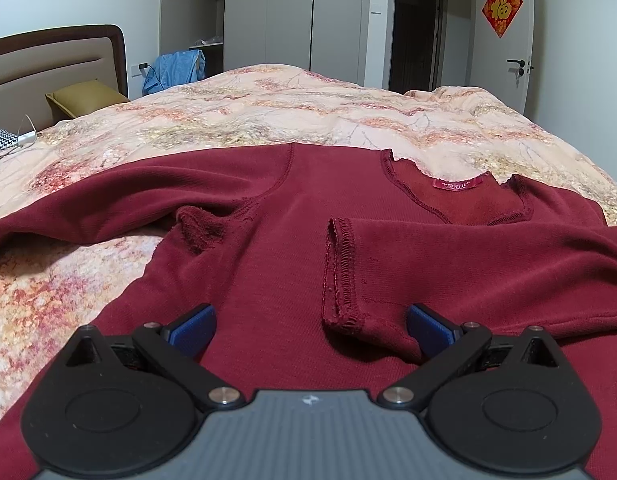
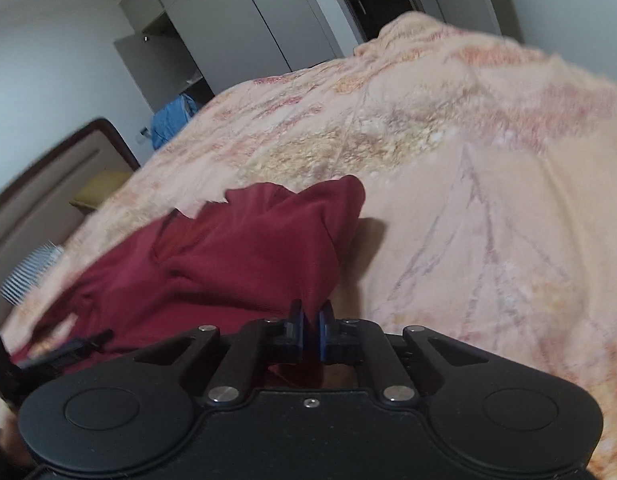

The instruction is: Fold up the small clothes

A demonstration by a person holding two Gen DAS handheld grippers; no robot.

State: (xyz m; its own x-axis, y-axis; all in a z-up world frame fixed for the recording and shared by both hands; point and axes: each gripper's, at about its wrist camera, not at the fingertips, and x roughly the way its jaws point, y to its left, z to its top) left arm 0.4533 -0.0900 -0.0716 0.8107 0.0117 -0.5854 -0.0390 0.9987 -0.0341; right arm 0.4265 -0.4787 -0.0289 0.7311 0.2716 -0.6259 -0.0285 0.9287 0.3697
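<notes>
1. The left hand-held gripper point(image 1: 311, 326) hovers low over the front of a dark red top point(image 1: 268, 264), its blue pads spread wide apart with nothing pinched between them.
2. The right hand-held gripper point(image 2: 310, 330) has its blue pads nearly together, clamped on a bunched fold of the same dark red top point(image 2: 244, 256); cloth rises from the pads in a raised ridge.
3. The top lies on a bed under a floral quilt point(image 1: 268, 116), spread flat in the left wrist view. Its long axis runs away from the camera, hem nearest, neckline point(image 1: 460, 196) farthest, with a red label showing inside the collar.
4. One sleeve point(image 1: 468, 276) is folded across the chest, its cuff point(image 1: 340, 276) ending just ahead of the left gripper's pads; the other sleeve point(image 1: 108, 200) stretches out sideways to the left across the quilt.
5. Beyond the top, a yellow pillow point(image 1: 84, 98) rests against the headboard point(image 1: 56, 64).
6. Farther back stand grey wardrobes point(image 1: 292, 16) and a white door point(image 1: 504, 44) bearing a red decoration point(image 1: 502, 7).
</notes>
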